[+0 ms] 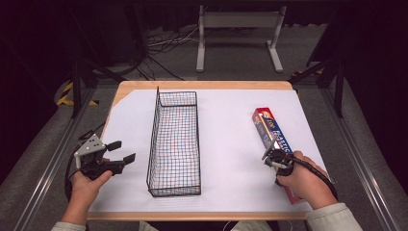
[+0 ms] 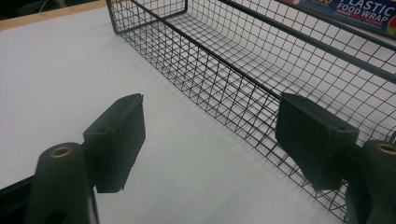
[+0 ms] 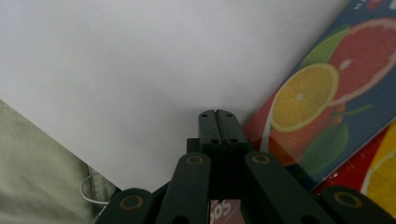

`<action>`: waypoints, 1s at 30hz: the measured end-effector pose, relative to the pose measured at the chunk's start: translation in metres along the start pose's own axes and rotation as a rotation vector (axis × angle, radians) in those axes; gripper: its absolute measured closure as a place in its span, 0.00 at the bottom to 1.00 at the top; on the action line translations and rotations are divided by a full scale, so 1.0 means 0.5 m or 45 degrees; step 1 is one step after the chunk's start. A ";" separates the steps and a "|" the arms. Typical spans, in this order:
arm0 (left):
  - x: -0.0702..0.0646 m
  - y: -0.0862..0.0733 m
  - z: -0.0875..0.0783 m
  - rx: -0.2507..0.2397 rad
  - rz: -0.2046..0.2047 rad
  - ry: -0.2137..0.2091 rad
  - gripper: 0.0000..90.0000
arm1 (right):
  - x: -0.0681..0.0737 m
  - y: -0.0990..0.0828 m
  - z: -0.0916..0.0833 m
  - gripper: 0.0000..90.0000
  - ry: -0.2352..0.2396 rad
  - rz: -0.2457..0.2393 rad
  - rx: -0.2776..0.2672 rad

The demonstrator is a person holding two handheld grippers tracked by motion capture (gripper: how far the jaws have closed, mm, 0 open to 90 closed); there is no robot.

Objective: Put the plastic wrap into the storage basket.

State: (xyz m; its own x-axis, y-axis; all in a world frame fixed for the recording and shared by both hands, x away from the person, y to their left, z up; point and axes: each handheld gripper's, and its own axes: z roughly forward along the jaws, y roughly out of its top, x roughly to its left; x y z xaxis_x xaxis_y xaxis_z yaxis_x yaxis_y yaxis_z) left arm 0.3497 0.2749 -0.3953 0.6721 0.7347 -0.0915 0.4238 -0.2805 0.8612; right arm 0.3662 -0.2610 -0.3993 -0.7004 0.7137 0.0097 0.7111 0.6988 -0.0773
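A: Hovering over the plastic wrap box (image 1: 273, 137) at the counter's (image 1: 231, 120) right side, right claw (image 3: 217, 115) pressed together, pinching nothing.

B: Risk? Shut tips prob. shove it off, not grab. Left claw (image 2: 210, 135) spread, idle beside the wire basket (image 1: 174, 144).

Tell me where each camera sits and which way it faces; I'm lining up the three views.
High view: above the person's side, looking forward and down on the table; both hands show.
Left gripper view: on the left gripper, facing the wire basket; open jaws.
Right gripper view: on the right gripper, over the plastic wrap box; jaws shut.
All three share the box.
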 end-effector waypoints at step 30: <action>0.005 -0.003 0.002 -0.014 -0.014 0.011 0.28 | 0.004 -0.072 -0.146 0.42 0.001 0.055 -1.100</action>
State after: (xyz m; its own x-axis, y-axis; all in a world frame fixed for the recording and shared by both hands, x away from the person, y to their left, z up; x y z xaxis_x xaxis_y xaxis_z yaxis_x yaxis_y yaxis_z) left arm 0.3514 0.2767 -0.3972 0.6622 0.7430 -0.0971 0.4248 -0.2656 0.8655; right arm 0.3436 -0.2812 -0.3236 -0.6716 0.7405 0.0248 0.5353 0.4620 0.7071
